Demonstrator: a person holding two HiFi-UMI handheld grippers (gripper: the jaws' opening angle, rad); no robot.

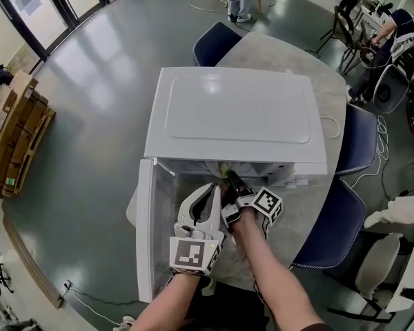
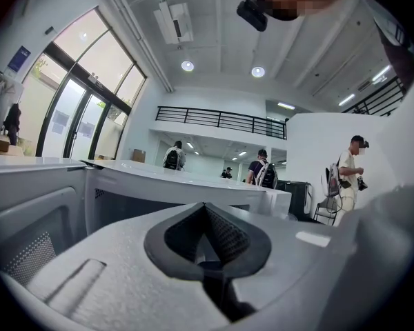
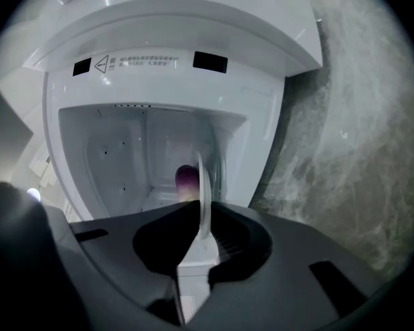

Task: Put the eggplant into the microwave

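Right tongs [image 3: 201, 218] pinching rim of thin white plate [image 3: 203, 190]. Purple eggplant [image 3: 185, 179] beyond, inside open white microwave [image 1: 234, 112]. Left tongs [image 2: 205, 219] pressed together, empty. Insertion step underway. Next: set plate down, release.

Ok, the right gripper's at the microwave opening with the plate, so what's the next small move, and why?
Probably ease the right gripper forward a little. Its jaws are shut on the rim of the white plate, the eggplant looks only just inside the open microwave, and the door is swung wide.
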